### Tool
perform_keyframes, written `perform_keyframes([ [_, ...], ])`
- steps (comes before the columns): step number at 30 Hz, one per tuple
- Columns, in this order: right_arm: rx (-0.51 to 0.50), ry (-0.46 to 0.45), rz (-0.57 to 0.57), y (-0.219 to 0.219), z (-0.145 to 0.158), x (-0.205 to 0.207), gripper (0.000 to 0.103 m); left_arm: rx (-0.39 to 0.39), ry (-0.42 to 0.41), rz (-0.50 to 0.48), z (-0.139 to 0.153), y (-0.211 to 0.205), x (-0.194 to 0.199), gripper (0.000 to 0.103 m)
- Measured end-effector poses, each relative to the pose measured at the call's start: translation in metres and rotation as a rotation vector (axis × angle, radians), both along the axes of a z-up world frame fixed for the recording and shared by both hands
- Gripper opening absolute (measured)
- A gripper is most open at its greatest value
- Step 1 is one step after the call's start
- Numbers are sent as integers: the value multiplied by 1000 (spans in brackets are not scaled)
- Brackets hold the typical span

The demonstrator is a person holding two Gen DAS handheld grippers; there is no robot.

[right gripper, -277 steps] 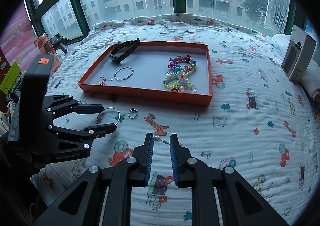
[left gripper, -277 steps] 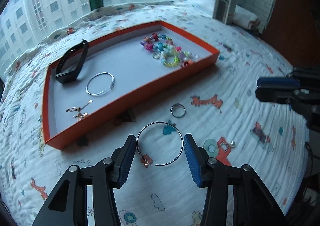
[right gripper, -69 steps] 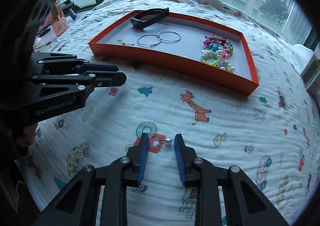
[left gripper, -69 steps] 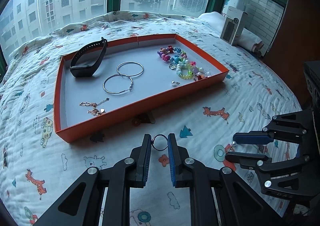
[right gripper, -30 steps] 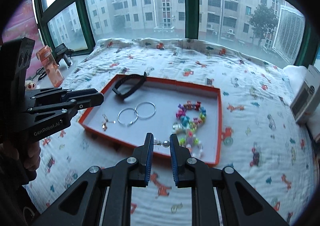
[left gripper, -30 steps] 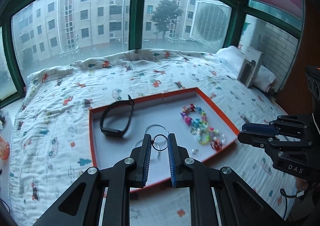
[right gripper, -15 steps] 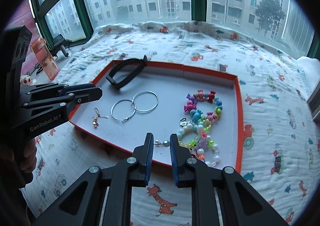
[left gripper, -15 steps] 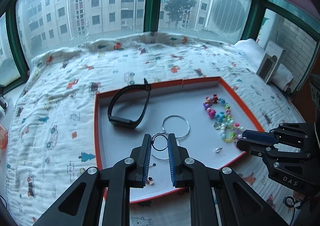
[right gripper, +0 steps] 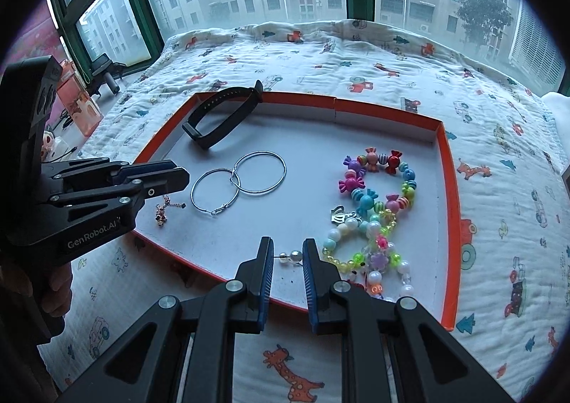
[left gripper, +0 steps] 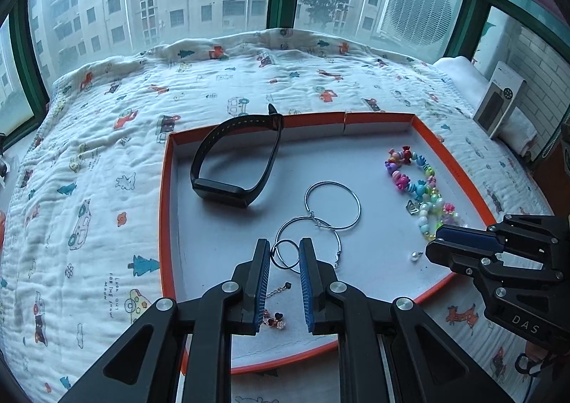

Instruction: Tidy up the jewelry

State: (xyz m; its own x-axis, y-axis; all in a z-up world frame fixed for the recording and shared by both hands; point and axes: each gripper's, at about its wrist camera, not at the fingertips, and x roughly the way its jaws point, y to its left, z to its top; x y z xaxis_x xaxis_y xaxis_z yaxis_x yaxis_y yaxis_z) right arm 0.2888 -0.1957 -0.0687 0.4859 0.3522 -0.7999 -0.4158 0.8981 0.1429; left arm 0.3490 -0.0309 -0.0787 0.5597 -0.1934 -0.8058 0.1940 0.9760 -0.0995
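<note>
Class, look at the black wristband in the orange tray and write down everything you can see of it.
The black wristband is a closed loop of matte, rubbery-looking strap with a thicker flat block at its near end and a row of small holes along one side. It lies in the far left corner of the orange tray, its far end propped on the tray's back wall with a strap tip poking above the rim. Neither gripper touches it, and the other jewelry lies apart from it.

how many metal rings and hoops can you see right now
3. Two large hoops lie overlapping mid-tray, right of the chain charm. One small ring is pinched in the left gripper above the tray. None seems hidden.
</note>
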Motion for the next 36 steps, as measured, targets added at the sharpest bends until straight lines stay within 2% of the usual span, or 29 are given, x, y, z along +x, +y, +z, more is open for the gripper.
perform_keyframes([
  [8, 16, 19, -3, 1, -4, 2, 20, -4, 29, 6, -6, 1, 5, 20],
  [11, 20, 23, -2, 2, -4, 2, 20, -1, 32, 10, -5, 1, 4, 31],
  [12, 18, 20, -1, 2, -3, 2, 20, 3, 28, 14, -5, 1, 2, 39],
  [20, 1, -18, -22, 1, 10, -8, 28, -6, 2, 37, 14, 5, -14, 43],
  [22, -3, -25, -32, 1, 14, -10, 31, 1, -11, 46, 21, 5, -20, 57],
  [24, 3, -29, -47, -2, 18, -15, 38, 3, -38, 58, 30, 7, -29, 64],
  [32, -28, -66, -90, -6, 32, -38, 49, 20, -83, 79, 59, 11, -68, 74],
  [36, -38, -77, -113, -9, 37, -51, 54, 47, -108, 93, 70, 10, -90, 85],
])
